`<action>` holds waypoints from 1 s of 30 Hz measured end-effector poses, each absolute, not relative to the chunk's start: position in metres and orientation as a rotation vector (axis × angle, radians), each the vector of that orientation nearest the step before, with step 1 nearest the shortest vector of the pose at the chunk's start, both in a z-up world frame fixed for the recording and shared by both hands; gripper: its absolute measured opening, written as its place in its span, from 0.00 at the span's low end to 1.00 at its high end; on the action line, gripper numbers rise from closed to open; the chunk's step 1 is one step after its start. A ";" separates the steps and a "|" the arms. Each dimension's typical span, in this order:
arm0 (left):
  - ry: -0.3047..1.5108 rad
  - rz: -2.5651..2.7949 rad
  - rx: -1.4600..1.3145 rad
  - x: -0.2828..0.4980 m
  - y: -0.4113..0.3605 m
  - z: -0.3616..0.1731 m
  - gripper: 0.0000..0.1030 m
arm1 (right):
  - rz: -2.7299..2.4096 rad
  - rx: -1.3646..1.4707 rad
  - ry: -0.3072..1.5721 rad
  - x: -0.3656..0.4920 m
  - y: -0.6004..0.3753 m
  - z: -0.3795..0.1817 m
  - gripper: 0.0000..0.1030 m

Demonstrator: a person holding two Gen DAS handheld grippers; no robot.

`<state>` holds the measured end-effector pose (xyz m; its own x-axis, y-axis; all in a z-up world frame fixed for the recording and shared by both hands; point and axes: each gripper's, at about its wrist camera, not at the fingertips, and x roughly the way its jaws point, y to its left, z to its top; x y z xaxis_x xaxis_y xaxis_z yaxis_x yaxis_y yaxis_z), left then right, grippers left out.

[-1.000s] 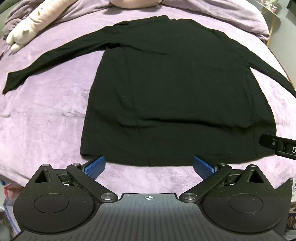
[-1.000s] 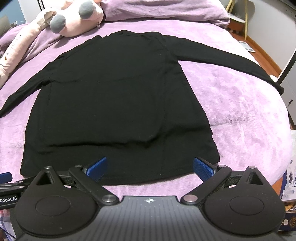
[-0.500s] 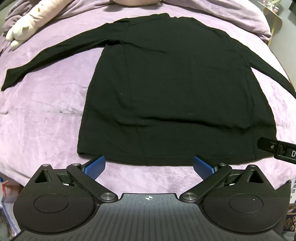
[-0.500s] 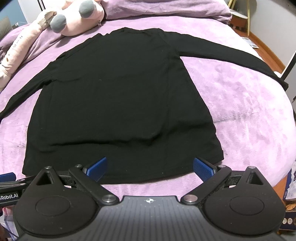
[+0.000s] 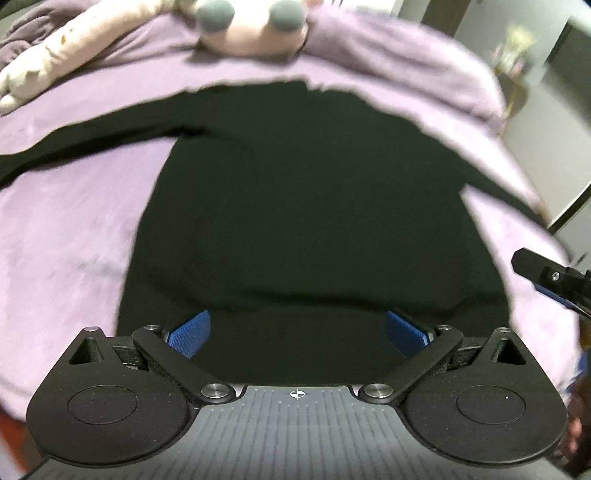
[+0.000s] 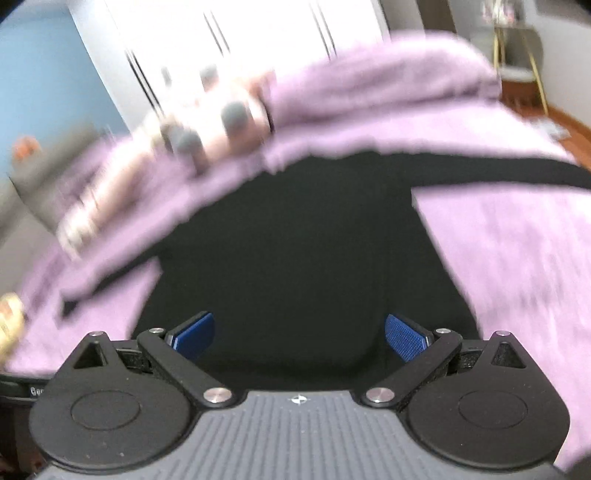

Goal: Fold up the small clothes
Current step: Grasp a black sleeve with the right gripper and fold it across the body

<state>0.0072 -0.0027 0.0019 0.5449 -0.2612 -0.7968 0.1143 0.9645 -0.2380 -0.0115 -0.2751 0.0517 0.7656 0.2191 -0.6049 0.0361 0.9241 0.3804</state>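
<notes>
A black long-sleeved shirt (image 5: 303, 199) lies flat on the purple bedspread (image 5: 62, 236), sleeves spread to both sides. My left gripper (image 5: 297, 334) is open over the shirt's lower hem, with black cloth between its blue pads (image 5: 190, 334). The right gripper's finger (image 5: 550, 282) pokes in at the right edge of the left wrist view. In the blurred right wrist view the same shirt (image 6: 306, 258) fills the middle, and my right gripper (image 6: 299, 338) is open low over its bottom part. Neither gripper holds cloth.
A pink plush toy (image 5: 255, 29) with grey paws and a long cream plush (image 5: 55, 62) lie at the bed's head. A purple pillow (image 6: 388, 81) sits behind the shirt. A gold-legged stand (image 6: 521, 55) and bare floor are past the bed's right edge.
Both grippers have dropped and moved forward over the hem, which lay just ahead of the fingers before. The views tilted up and blurred; the shirt itself has not moved.
</notes>
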 end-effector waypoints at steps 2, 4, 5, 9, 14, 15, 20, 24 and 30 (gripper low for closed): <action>0.919 -0.265 -0.206 0.013 -0.001 0.001 1.00 | 0.095 0.448 0.647 -0.005 -0.306 0.048 0.96; 0.922 -0.266 -0.192 0.023 -0.005 -0.003 1.00 | 0.073 0.543 0.632 0.005 -0.346 0.042 0.96; 0.931 -0.257 -0.180 0.029 -0.008 -0.005 1.00 | 0.037 0.604 0.612 0.009 -0.369 0.037 0.96; 0.956 -0.230 -0.187 0.050 -0.020 -0.015 1.00 | -0.186 0.888 0.472 0.019 -0.481 0.005 0.96; 0.951 -0.201 -0.217 0.072 -0.032 -0.023 1.00 | -0.405 1.255 0.353 0.022 -0.595 -0.055 0.51; 0.951 -0.195 -0.215 0.076 -0.034 -0.024 1.00 | -0.454 1.273 0.345 0.024 -0.609 -0.063 0.47; 0.962 -0.173 -0.208 0.089 -0.043 -0.029 1.00 | -0.588 1.304 0.308 0.040 -0.642 -0.096 0.14; 0.985 -0.167 -0.216 0.099 -0.044 -0.034 1.00 | -0.616 1.355 0.239 0.047 -0.650 -0.118 0.05; 0.978 -0.183 -0.233 0.111 -0.043 -0.032 1.00 | -0.515 1.074 0.287 0.066 -0.628 -0.059 0.03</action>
<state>0.1105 -0.0429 -0.0318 0.5462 -0.2574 -0.7972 0.0489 0.9598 -0.2764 0.0658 -0.6282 -0.0586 0.8470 -0.2595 -0.4640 0.5311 0.3750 0.7598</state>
